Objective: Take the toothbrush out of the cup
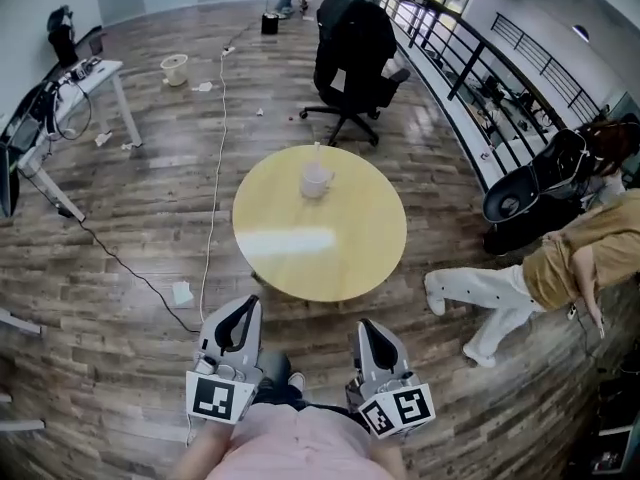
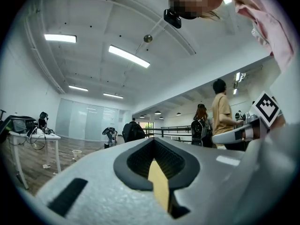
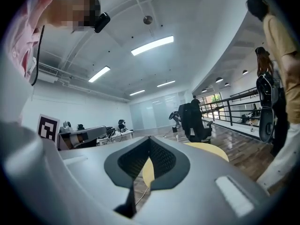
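Note:
A white cup (image 1: 316,180) stands on the far half of a round yellow table (image 1: 330,258), and the thin toothbrush (image 1: 317,153) sticks up out of it. Both grippers hang at the near side of the table, short of its edge and well apart from the cup. The left gripper (image 1: 238,318) has its jaws together with nothing in them. So does the right gripper (image 1: 368,330). In the left gripper view, the left gripper (image 2: 154,142) shows only a sliver of yellow table through its window. The right gripper (image 3: 150,139) points level toward the table (image 3: 211,150).
A black office chair (image 1: 352,53) stands behind the table. At the right a person in white trousers (image 1: 500,293) leans over beside another black chair (image 1: 530,188). A white desk (image 1: 75,98) stands far left, and a cable (image 1: 215,168) runs across the wooden floor. A railing (image 1: 470,58) lines the right.

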### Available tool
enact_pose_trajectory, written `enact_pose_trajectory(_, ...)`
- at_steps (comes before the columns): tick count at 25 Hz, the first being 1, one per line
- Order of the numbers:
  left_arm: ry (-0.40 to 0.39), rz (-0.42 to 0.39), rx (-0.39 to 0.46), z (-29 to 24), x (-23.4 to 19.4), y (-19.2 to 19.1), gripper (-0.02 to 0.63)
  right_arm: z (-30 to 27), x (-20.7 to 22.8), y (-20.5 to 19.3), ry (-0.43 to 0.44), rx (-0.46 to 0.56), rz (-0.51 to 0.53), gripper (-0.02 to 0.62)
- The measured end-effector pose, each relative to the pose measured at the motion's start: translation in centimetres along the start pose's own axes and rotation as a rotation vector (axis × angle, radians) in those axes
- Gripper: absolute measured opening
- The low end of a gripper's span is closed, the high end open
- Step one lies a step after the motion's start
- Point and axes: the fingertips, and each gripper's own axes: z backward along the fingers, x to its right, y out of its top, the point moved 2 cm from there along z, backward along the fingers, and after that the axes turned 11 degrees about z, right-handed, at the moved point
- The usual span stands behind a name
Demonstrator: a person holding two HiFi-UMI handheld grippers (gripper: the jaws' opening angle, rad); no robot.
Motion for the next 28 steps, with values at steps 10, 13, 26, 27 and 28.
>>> enact_pose_trajectory(10,-0.029,0.000,-0.017,-12.2,-7.9,-0.4,-0.003,-12.2,5.1,-0.6,-0.030,-0.019,-0.029,0.008)
enact_pose_trajectory(13,-0.073,-0.021,-0.023,-15.9,-9.7,0.4,-0.005,-16.0,6.5,0.8,-0.057,0.002,-0.029,0.008)
enact_pose_trajectory(26,-0.106,-0.021,-0.085,-28.1,-15.6,-1.4,-0.003,-30.0,12.7,1.5,-0.018,-0.025,0.018,0.008)
enact_pose_trajectory(27,-0.100,-0.015,-0.086,-29.0,-15.9,-1.7,-0.003,-31.4,13.5,1.1,-0.006,-0.038,0.017,0.008)
enact_pose_trajectory(28,-0.093,-0.009,-0.087,-29.9,-16.3,-2.0,-0.003,-32.8,14.3,0.6,0.004,-0.051,0.014,0.008)
